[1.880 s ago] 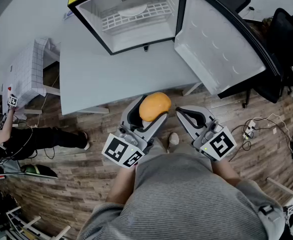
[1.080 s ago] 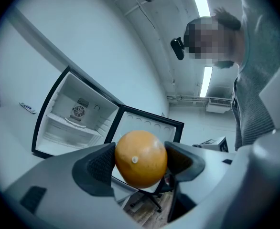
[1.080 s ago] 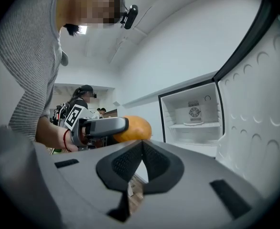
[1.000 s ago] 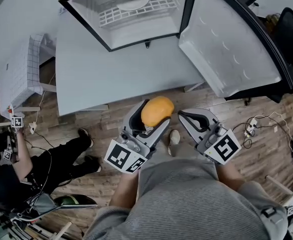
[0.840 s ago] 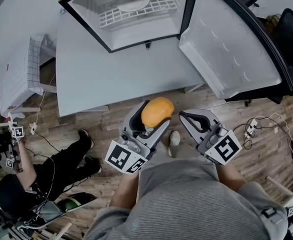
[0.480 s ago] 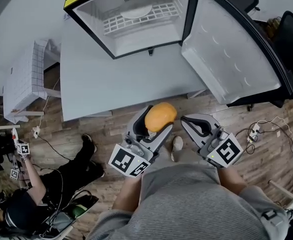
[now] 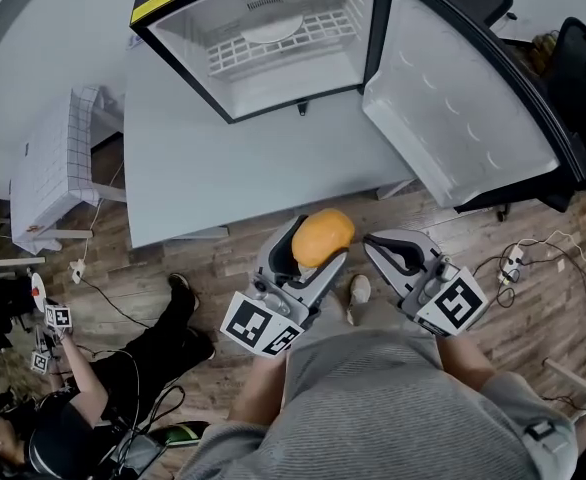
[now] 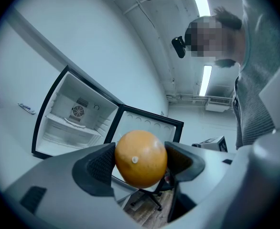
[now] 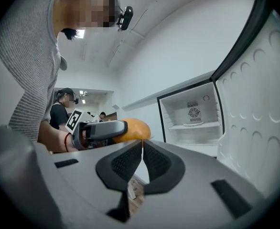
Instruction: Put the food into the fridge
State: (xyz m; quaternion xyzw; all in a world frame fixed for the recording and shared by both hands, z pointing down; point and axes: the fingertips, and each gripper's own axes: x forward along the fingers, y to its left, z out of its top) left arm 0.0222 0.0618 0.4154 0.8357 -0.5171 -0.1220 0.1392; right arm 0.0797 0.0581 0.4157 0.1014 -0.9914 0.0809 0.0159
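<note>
A yellow label [image 7: 153, 5] sits on the fridge's [image 7: 188, 38] black frame at its 10 o'clock corner, its print too small to read. The left tongs [image 7: 308, 244] pinch a round, smooth-skinned orange fruit [image 8: 140, 158] with a pale stem dot between ribbed black pads. It is held over the wood-plank floor [image 7: 223, 258], off the pale grey counter [image 7: 233, 168], at 6 o'clock from the fridge. The right tongs [image 9: 142, 151], at 3 o'clock of the fruit, are pressed together on nothing. The fridge's white door [image 7: 453, 98], moulded with round dimples, hangs open toward 3 o'clock, partly cut off by the frame. Inside lies a white wire shelf [image 7: 273, 38]. Each tool carries black-and-white square markers [image 7: 263, 325].
</note>
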